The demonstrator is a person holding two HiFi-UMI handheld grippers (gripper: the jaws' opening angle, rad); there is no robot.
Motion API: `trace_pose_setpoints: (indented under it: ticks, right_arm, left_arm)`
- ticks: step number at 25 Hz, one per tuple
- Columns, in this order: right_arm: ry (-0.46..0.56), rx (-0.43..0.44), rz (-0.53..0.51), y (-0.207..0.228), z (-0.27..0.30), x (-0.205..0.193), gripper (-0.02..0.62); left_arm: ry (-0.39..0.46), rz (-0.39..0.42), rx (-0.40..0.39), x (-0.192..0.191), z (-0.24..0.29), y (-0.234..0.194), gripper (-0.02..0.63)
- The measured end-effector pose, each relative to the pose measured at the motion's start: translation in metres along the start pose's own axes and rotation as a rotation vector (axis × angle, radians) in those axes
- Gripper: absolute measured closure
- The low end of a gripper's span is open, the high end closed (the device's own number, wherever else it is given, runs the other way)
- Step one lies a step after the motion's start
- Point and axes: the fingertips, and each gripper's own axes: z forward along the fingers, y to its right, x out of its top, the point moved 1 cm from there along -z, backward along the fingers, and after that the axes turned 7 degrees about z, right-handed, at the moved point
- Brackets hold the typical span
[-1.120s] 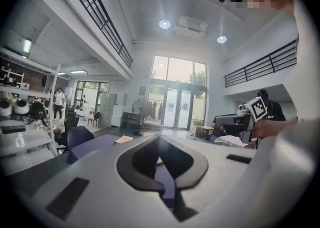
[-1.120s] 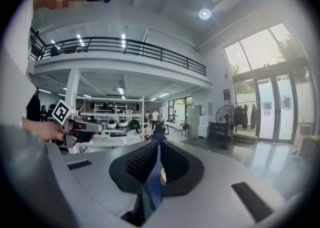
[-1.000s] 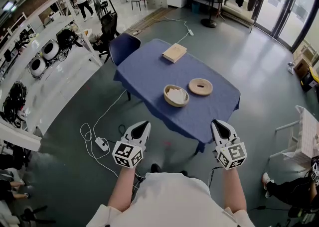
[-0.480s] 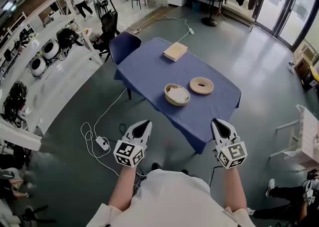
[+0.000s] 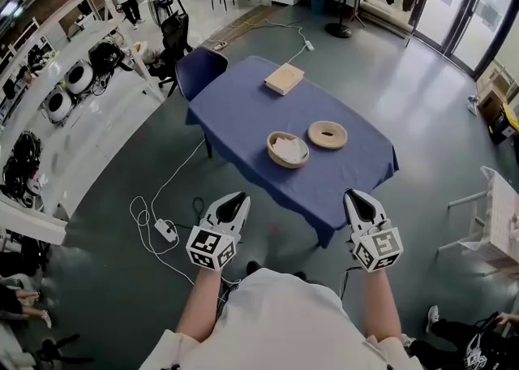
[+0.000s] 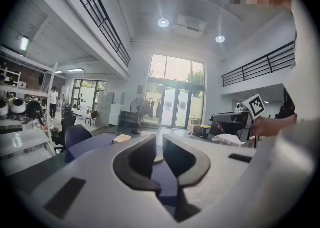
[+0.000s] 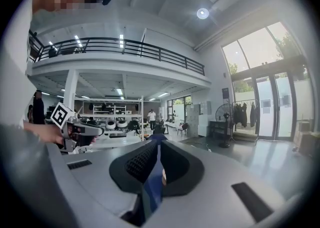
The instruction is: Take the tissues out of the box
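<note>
A flat tan tissue box lies at the far end of the blue table. Nearer me stands a woven bowl with white tissue in it, and beside it a round woven lid. Both grippers hang in front of my body, short of the table's near edge. My left gripper is opening, with a narrow gap and nothing between its jaws. My right gripper is shut and empty. In the left gripper view the tissue box shows beyond the jaws.
A dark blue chair stands at the table's far left corner. A white cable and power strip lie on the floor left of my left gripper. White benches run along the left. A white chair stands at the right.
Both grippers stay where they were in front of me. The table has shifted slightly up in the head view. A seated person's legs at the lower right have moved toward the corner.
</note>
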Motion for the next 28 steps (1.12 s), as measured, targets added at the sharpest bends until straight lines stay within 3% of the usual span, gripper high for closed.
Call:
trace_pose_setpoints:
  ticks: [6,28]
  right_arm:
    - [-0.008,-0.009,0.006,-0.009,0.007,-0.002,0.552]
    - [-0.027,-0.121,0.04,-0.069,0.041,-0.013,0.552]
  left_arm:
    - [-0.003,-0.007,-0.027,-0.002,-0.002,-0.007,0.518]
    - [-0.02,-0.01,-0.131,-0.02,-0.035,-0.067,0.52]
